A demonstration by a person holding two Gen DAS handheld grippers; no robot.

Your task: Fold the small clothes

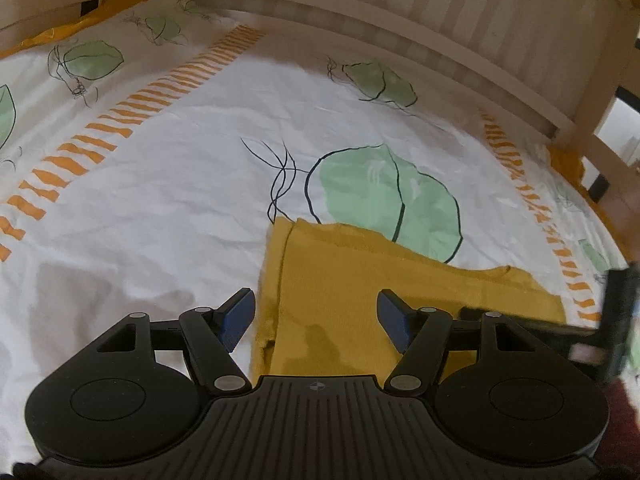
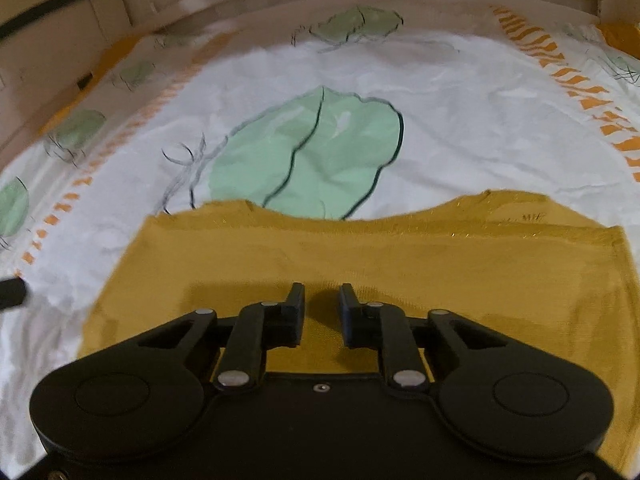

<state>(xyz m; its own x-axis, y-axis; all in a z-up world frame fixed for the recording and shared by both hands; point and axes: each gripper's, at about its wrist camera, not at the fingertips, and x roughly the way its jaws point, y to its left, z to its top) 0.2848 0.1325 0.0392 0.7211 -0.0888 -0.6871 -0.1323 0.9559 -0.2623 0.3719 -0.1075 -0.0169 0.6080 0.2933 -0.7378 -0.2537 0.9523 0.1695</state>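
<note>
Your mustard-yellow knitted garment [image 2: 400, 264] lies flat on the white cotton bedsheet [image 1: 160, 200], a crumpled sheet printed with pale green leaves outlined in dark ink and bands of orange dashes. The knit looks fine-ribbed and soft, with a doubled left edge visible from the left wrist camera and a wavy far hem from the right one. Beyond the sheet runs a pale wooden slatted rail [image 1: 440, 20].

Your left gripper [image 1: 316, 320] hangs with its blue-padded fingers [image 1: 240, 316] spread wide: the left pad is over bare sheet just beside the garment's left edge, the right pad is over the yellow knit, and nothing is pinched between them.

Your right gripper [image 2: 322, 312] sits over the near middle of the garment, black fingers drawn narrow with a small gap showing yellow cloth behind; whether they pinch a fold of it, you cannot tell from this blurred view. It shows in the left wrist view as a dark blur at the garment's right edge.
</note>
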